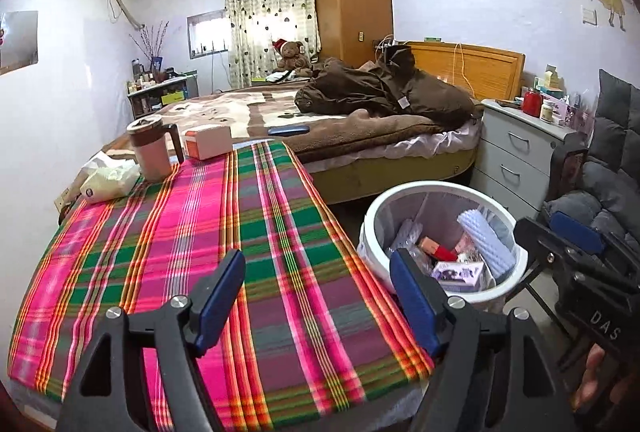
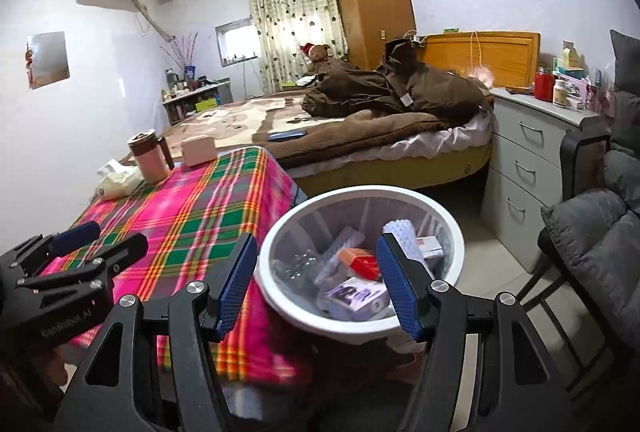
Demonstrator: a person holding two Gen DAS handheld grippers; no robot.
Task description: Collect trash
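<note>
A white trash bin (image 1: 442, 187) stands on the floor beside the table's right edge. It holds a bubble-wrap roll (image 1: 486, 240), a red-orange box (image 2: 362, 260) and a purple-printed box (image 2: 356, 296). My left gripper (image 1: 318, 258) hovers open over the plaid tablecloth (image 1: 192, 232), with nothing between its blue pads. My right gripper (image 2: 317, 239) hangs open above the near rim of the trash bin (image 2: 304, 316) and is also empty. Each gripper shows at the edge of the other's view. At the table's far end lies a crumpled white packet (image 1: 108, 181).
A brown-lidded mug (image 1: 150, 148) and a pink box (image 1: 208, 141) stand at the table's far end. Behind is a bed (image 1: 360, 136) with a brown coat. A grey drawer chest (image 2: 532, 168) and a grey padded chair (image 2: 600, 232) sit right of the bin.
</note>
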